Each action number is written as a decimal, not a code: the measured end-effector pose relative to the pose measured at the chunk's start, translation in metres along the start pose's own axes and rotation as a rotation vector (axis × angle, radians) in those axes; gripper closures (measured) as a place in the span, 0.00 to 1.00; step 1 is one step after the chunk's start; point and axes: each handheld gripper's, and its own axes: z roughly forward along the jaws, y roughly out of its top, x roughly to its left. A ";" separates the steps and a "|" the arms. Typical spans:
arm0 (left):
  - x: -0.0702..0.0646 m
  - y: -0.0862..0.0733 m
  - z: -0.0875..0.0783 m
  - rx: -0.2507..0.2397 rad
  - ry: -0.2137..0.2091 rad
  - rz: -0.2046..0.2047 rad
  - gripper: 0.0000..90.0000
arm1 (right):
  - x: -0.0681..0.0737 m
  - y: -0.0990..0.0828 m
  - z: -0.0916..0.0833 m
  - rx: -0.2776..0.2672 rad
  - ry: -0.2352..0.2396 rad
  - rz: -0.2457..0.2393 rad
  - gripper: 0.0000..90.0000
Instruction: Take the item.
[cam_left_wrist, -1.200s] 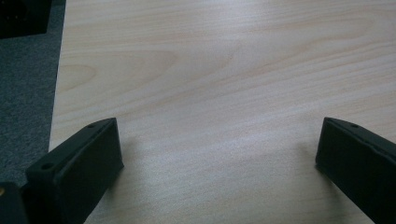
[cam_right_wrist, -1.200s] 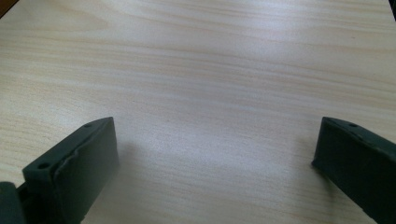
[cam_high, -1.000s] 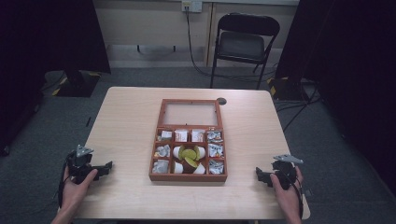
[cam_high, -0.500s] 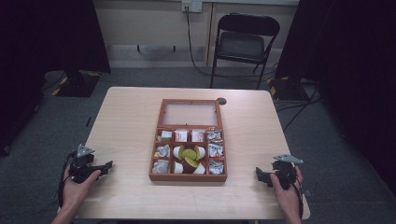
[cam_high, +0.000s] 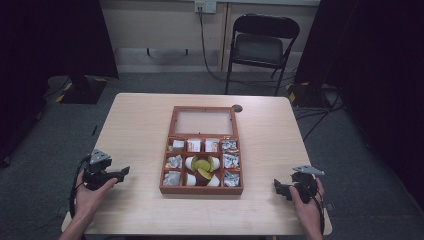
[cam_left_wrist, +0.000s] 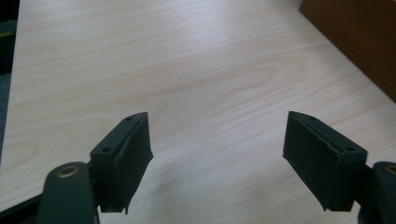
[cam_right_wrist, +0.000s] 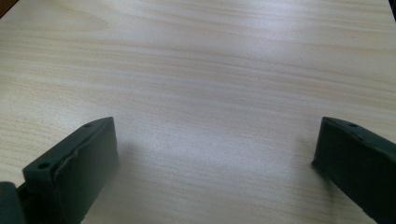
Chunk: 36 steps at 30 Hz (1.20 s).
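A brown wooden compartment box (cam_high: 201, 190) lies at the table's middle, its glass-paned lid (cam_high: 204, 121) laid open on the far side. Its cells hold small white wrapped packets (cam_high: 193, 145) and, in the centre, yellow-green pieces (cam_high: 202, 164). My left gripper (cam_high: 123, 171) hovers near the front left of the table and points toward the box. In the left gripper view its jaws (cam_left_wrist: 217, 126) have just been closing but stand apart with only bare wood between them, and the box wall (cam_left_wrist: 355, 42) shows at upper right. My right gripper (cam_high: 277, 187) rests at the front right, its jaws (cam_right_wrist: 215, 128) wide open over bare table.
A small dark round disc (cam_high: 237, 108) lies on the table (cam_high: 140, 125) just beyond the lid's right corner. A black folding chair (cam_high: 257, 45) stands behind the table. Dark curtains hang on both sides.
My left gripper has risen a little and shifted right toward the box. The right gripper and the box have not moved.
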 end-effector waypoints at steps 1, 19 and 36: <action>0.000 0.000 0.000 0.000 0.000 0.000 0.27 | 0.000 0.000 0.000 0.000 0.000 0.000 0.00; -0.043 0.029 -0.009 -0.071 -0.130 0.039 0.33 | 0.000 0.000 0.000 0.000 0.000 0.000 0.00; -0.082 0.057 0.005 -0.078 -0.296 0.154 0.38 | 0.000 0.000 0.000 0.000 0.000 0.000 0.00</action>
